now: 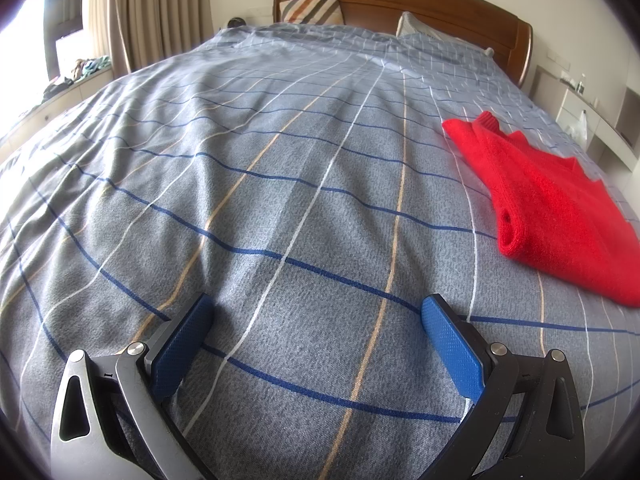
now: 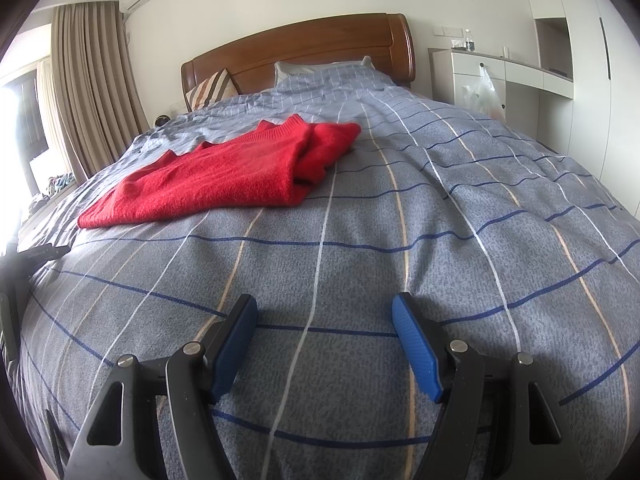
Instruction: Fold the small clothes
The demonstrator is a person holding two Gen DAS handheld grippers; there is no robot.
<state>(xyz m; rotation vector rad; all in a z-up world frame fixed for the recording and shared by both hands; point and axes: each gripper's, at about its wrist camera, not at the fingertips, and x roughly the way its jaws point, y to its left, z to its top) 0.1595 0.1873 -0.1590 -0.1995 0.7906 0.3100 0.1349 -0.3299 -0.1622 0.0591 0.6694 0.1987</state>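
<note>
Two grippers, left gripper (image 1: 316,312) and right gripper (image 2: 324,312), jaws spread, nothing held. Red sweater (image 2: 224,176) at 11 o'clock from right, 2 o'clock from left (image 1: 560,208), apparently partly folded. Risk: pinching checked duvet (image 2: 440,240) with knit, dragging layers apart. Open bed all round; sweater's near edge reachable.

Daylight pours in from the window (image 1: 24,32) on the left, blown out to white glare. The bedspread (image 1: 280,200) is evenly lit, with soft shadows in its creases. Both fisheye views bend hard at the edges, with dark vignetted corners.
</note>
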